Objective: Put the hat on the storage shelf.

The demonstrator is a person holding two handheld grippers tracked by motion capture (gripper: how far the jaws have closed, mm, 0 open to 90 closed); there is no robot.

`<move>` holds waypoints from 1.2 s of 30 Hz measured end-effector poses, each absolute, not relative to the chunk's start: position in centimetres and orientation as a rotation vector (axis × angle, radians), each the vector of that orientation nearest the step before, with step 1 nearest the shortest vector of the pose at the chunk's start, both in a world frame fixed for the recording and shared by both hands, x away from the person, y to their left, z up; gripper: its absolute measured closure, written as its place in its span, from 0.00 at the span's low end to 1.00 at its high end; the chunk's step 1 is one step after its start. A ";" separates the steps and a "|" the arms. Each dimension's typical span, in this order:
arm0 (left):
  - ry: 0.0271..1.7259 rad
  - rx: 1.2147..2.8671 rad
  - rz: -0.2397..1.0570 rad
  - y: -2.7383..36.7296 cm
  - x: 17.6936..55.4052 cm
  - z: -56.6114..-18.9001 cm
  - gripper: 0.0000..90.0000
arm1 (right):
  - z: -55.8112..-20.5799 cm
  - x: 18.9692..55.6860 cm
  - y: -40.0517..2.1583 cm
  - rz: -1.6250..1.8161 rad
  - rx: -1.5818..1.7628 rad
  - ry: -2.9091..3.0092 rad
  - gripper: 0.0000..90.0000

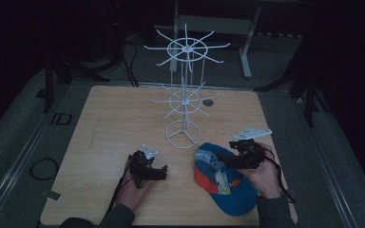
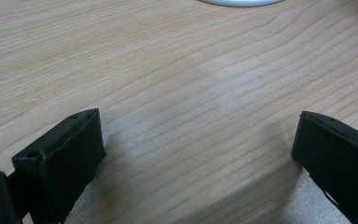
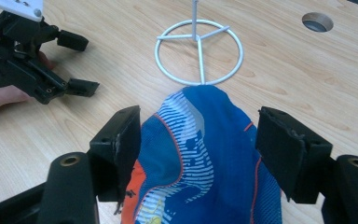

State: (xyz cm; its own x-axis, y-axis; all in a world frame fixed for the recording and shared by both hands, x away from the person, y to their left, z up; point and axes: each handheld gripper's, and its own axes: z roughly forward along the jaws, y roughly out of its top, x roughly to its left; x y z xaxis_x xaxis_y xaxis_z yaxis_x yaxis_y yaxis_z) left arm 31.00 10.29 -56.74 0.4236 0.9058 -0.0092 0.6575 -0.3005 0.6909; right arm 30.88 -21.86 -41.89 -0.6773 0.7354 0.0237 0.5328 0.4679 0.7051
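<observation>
A blue cap [image 1: 228,187] with an orange part and a striped print lies on the wooden table [image 1: 114,123] at the front right. My right gripper [image 1: 224,159] rests over its far edge. In the right gripper view that gripper [image 3: 196,140] is open, with the cap [image 3: 205,172] lying between its two jaws and apart from both. A white wire rack [image 1: 185,95] with hooked arms stands mid-table, its ring base [image 3: 198,46] just beyond the cap. My left gripper [image 1: 163,172] is open over bare wood at the front left, and in its own view [image 2: 196,154] it holds nothing.
A round hole [image 3: 317,21] is cut in the tabletop behind the rack on the right. The rack's ring base [image 2: 242,1] shows at the top edge of the left gripper view. A dark floor, cables and desk legs [image 1: 247,52] surround the table.
</observation>
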 end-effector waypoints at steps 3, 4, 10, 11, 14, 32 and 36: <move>1.316 2.060 0.517 10.3 31.0 -56.7 0.03 | -41.9 31.2 -21.8 1.010 1.077 2.452 0.32; 1.316 2.060 0.517 10.3 31.0 -56.7 0.03 | -41.8 31.3 -21.8 1.003 1.073 2.457 0.32; 1.316 2.060 0.516 10.3 31.0 -56.7 0.03 | -42.4 32.8 -21.4 0.926 1.084 2.484 0.29; 1.316 2.060 0.516 10.3 31.0 -56.7 0.03 | -42.4 32.8 -21.4 0.926 1.084 2.484 0.29; 1.316 2.060 0.517 10.3 31.0 -56.7 0.03 | -43.0 33.4 -21.3 0.895 1.100 2.503 0.28; 1.316 2.056 0.520 10.3 31.0 -56.8 0.03 | -45.6 35.5 -20.0 0.776 1.121 2.589 0.25; 1.315 2.056 0.521 10.3 31.0 -56.8 0.03 | -46.3 35.9 -19.7 0.747 1.129 2.615 0.25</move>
State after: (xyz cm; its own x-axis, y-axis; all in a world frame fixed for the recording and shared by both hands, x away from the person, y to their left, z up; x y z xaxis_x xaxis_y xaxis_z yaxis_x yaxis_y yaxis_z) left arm 31.01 10.28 -56.76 0.4221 0.9065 -0.0082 0.6551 -0.2988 0.6940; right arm 35.91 -19.72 -46.31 -0.6895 0.7240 0.0186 0.6247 0.5816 0.5211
